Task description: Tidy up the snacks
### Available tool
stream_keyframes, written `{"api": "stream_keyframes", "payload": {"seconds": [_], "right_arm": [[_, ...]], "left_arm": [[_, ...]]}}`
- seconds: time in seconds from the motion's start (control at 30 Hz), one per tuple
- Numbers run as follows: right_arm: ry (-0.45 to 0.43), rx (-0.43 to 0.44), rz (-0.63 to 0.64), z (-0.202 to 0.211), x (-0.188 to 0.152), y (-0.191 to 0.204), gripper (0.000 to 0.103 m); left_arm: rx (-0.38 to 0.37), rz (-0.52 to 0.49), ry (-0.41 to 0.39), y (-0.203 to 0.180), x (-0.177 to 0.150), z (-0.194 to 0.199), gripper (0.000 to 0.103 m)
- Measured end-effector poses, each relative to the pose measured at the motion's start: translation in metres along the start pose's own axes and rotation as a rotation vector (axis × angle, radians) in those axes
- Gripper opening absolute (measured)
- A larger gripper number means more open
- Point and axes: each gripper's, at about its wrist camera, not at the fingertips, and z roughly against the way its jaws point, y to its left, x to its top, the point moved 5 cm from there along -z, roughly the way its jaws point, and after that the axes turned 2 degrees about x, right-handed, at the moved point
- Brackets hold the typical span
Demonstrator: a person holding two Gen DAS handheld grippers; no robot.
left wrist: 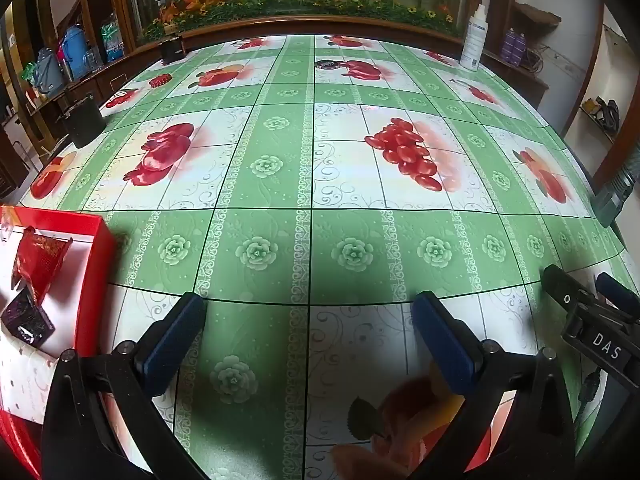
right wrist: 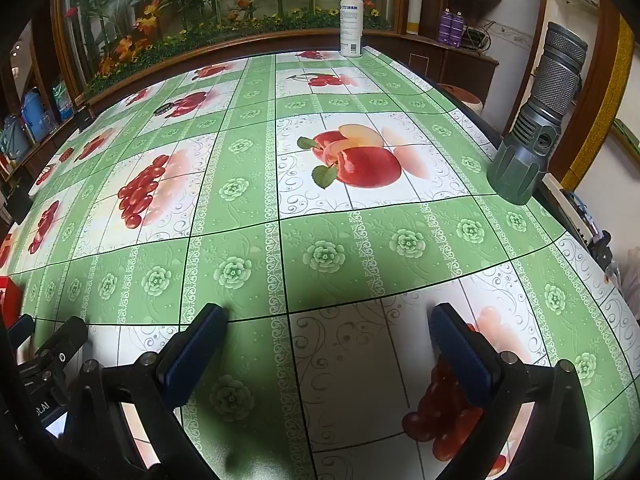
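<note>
You are holding both grippers tilted down over the cloth [left wrist: 352,184], jaws spread wide and gripping nothing: the left gripper [left wrist: 308,316] and the right gripper [right wrist: 328,328] are side by side, each showing at the edge of the other's view, probably poised before a first reach. Just left of your left gripper the red box [left wrist: 94,280] is sitting open at the near edge, likely so snacks can be dropped in; it is already holding two that I can count, a red packet [left wrist: 38,266] and a dark packet [left wrist: 26,318] touching below it. Farther out, one torch [right wrist: 536,128] is standing by the right edge. At the far side, one white bottle [right wrist: 351,24] is standing upright, and two small round items, a red one [left wrist: 160,80] and a dark one [left wrist: 327,65], are lying well apart on the cloth, possibly snacks awaiting collection.
</note>
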Motion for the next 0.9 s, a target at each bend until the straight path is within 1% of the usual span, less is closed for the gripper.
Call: {"api": "stream_keyframes", "payload": {"seconds": [0.83, 0.9], "right_arm": [[0.002, 0.001, -0.001, 0.0, 0.0, 0.0, 0.103], [0.002, 0.001, -0.001, 0.0, 0.0, 0.0, 0.103]], "left_arm": [[-0.006, -0.001, -0.001, -0.001, 0.0, 0.0, 0.103], [-0.027, -0.052, -0.003, -0.01, 0.0, 0.0, 0.103]]}}
